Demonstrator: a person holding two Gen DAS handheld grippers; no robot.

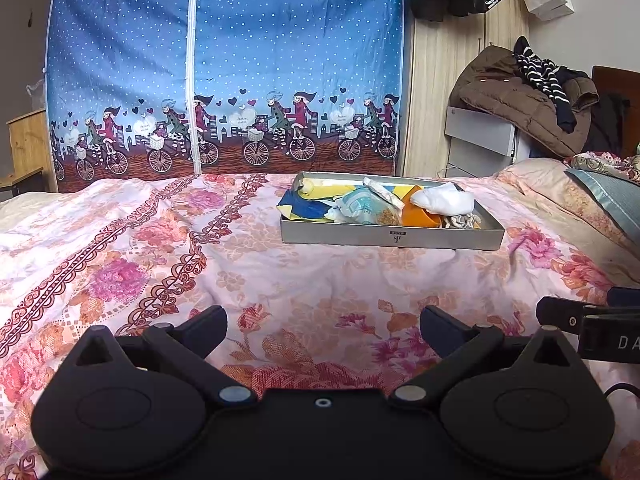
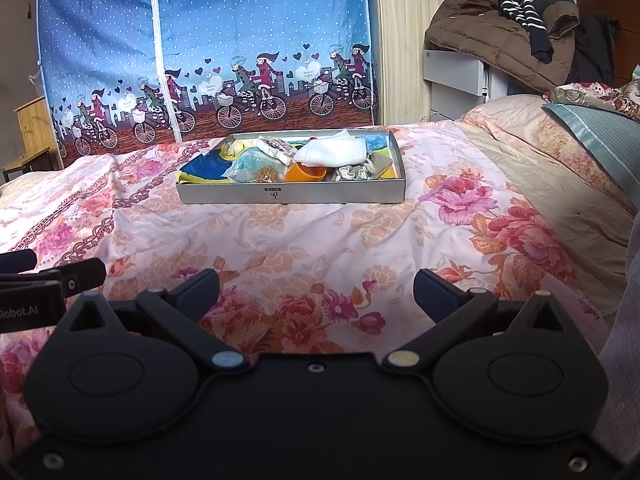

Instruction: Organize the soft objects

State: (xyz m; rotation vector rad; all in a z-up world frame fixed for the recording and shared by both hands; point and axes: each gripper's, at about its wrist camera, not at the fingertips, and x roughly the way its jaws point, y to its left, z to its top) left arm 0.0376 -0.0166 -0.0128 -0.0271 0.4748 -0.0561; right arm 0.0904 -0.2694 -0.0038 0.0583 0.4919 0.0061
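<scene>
Landmark: a shallow grey box lying on the bed, which wears a pink floral cover.
Box contents: soft things heaped inside, among them a white cloth at the box's right end, an orange piece under it, a pale blue-green packet mid-box, and blue and yellow fabric at the left end.
Small patterned bundle: in the box's front right part, just beside the orange piece.
Left claw: spread wide with nothing between its fingers, low over the cover on the near side of the box, well apart from it.
Right claw: likewise spread and empty, near side of the box, well apart from it.
Claws together: side by side; each shows at the edge of the other's view.
Behind the box: a blue curtain printed with cyclists.
Right of the box, further back: a brown coat heaped on a grey unit.
</scene>
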